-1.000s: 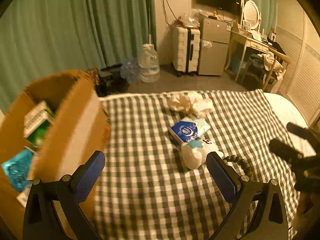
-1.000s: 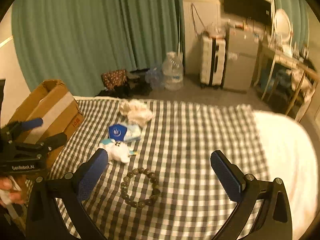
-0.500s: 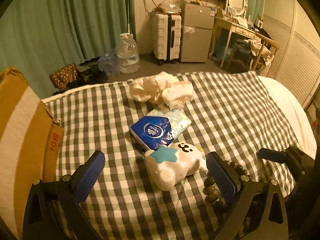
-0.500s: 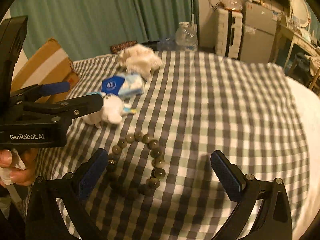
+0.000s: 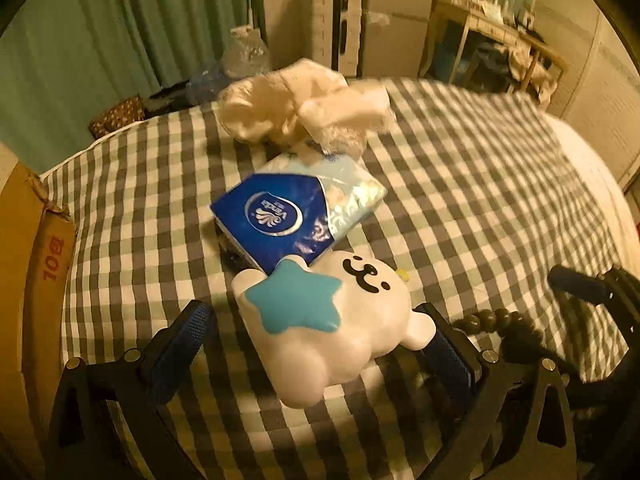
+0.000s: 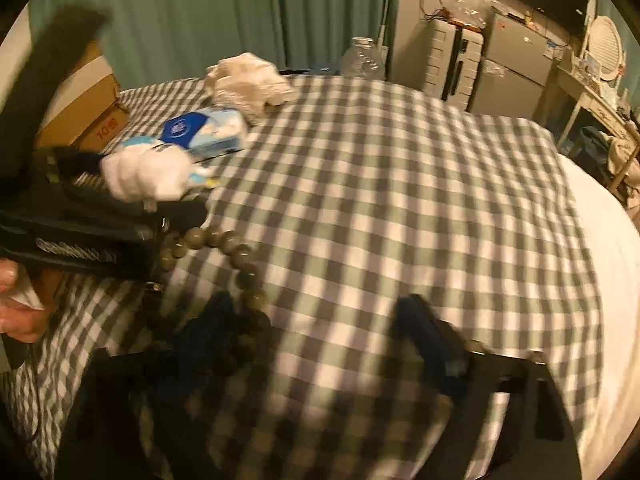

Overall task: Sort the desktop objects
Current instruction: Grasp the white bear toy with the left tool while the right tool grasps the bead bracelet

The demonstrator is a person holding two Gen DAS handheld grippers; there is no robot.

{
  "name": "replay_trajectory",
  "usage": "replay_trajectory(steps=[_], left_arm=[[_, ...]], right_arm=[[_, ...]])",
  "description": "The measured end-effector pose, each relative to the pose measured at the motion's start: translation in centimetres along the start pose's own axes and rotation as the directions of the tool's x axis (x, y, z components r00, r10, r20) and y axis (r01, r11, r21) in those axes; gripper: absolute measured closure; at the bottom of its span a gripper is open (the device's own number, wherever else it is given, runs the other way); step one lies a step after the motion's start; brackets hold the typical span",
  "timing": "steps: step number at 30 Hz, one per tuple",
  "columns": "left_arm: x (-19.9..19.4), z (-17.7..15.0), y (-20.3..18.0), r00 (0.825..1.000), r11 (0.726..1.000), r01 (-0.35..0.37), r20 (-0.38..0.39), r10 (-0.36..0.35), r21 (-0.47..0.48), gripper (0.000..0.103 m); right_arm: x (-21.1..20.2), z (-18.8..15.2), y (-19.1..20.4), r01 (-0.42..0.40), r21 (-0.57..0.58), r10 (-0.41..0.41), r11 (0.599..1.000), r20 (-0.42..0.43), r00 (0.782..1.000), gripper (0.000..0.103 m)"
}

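**A:** What sits between your left gripper's (image 5: 316, 344) fingers?

**B:** A white plush toy (image 5: 332, 328), soft and rounded, with stubby limbs, a black stitched face and a glossy teal star on its body. It lies on the checked bedspread (image 5: 460, 184), near the edge closest to you. Your left jaws stand wide on either side of it; the right blue pad is just beside one plush limb, the left pad apart from it.

**A:** And beyond the toy?

**B:** A blue and pale plastic tissue pack (image 5: 296, 216), flat and crinkly, touching the toy's head. Past it, toward the far edge, a crumpled white cloth (image 5: 304, 112). A brown cardboard box (image 5: 28, 280) stands at the bedspread's left edge.

**A:** What is your right gripper (image 6: 320, 340) doing?

**B:** Its jaws are closing. A bracelet of round, olive-grey beads (image 6: 224, 248) curves on the bedspread to the right of the toy, and its near end runs up to the left blue pad. The picture is blurred, so you cannot tell whether the pad touches the beads. Your hand (image 6: 20, 304) shows at the left rim.
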State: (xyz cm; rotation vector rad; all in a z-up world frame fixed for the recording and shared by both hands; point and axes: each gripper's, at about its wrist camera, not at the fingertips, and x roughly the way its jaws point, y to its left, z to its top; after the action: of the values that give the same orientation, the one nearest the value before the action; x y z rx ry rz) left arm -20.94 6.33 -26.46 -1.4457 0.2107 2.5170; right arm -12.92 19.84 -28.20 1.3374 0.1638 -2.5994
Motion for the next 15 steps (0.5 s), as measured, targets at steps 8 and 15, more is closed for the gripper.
replay_trajectory(steps=[8,15], left_arm=[[-1.4,-0.5,1.2,1.0,0.999,-0.018,0.003,0.018,-0.026,0.023],[-4.1,-0.3,1.8,0.998,0.999,-0.038,0.044,0.039,-0.032,0.023]], right_arm=[[-0.9,-0.3,-1.7,0.033,0.017,-0.033,0.999,-0.007,0.999,0.079],[-1.9,-0.3,-4.3,0.041,0.112,-0.038,0.993,-0.032,0.999,0.092]])
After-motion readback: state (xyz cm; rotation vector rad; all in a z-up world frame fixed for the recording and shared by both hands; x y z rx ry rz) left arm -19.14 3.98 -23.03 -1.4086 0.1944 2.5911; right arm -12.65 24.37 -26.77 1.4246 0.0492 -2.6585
